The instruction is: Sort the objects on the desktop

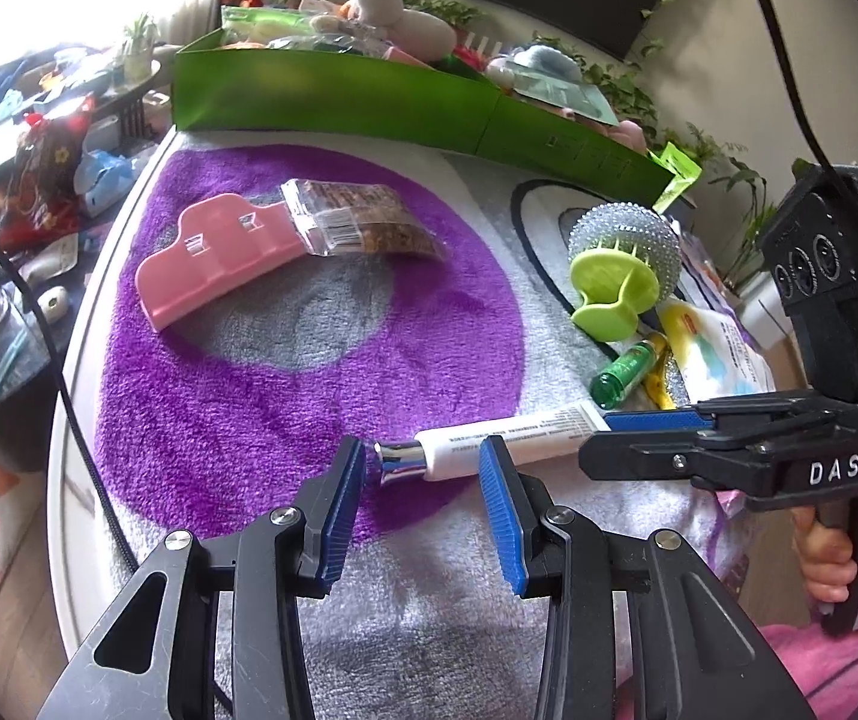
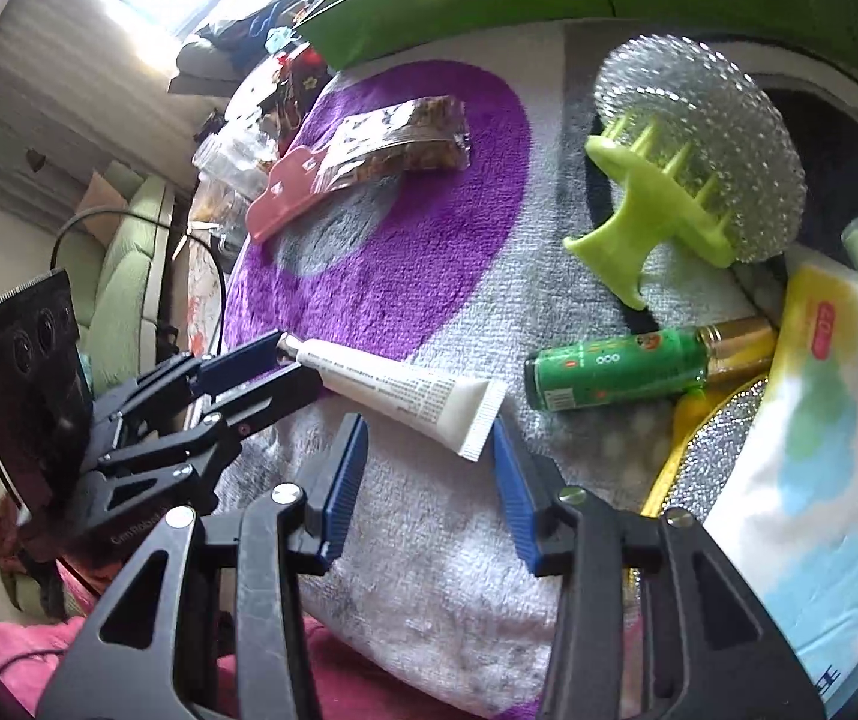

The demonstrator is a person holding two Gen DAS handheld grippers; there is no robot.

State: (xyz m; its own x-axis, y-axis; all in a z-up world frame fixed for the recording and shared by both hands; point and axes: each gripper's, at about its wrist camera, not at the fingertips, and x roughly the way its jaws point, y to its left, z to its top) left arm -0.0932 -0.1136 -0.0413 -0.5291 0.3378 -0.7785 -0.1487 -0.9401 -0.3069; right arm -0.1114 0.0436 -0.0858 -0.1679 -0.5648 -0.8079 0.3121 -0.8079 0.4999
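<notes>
A white tube with a chrome cap (image 1: 492, 441) lies on the purple and grey towel (image 1: 285, 396). My left gripper (image 1: 423, 450) is open, its blue pads on either side of the tube's cap end. My right gripper (image 2: 429, 429) is open, its pads on either side of the tube's crimped end (image 2: 477, 417). Each gripper shows in the other's view: the right one (image 1: 627, 432) and the left one (image 2: 285, 360). A pink clip (image 1: 213, 258) holds a snack packet (image 1: 363, 219) on the purple patch.
A green box (image 1: 369, 96) full of items stands at the back. A steel scrubber with a lime-green handle (image 1: 621, 267), a small green bottle (image 1: 624, 375), a tissue pack (image 2: 807, 438) and a glittery pouch (image 2: 711, 444) lie at the right. Clutter lies beyond the table's left edge.
</notes>
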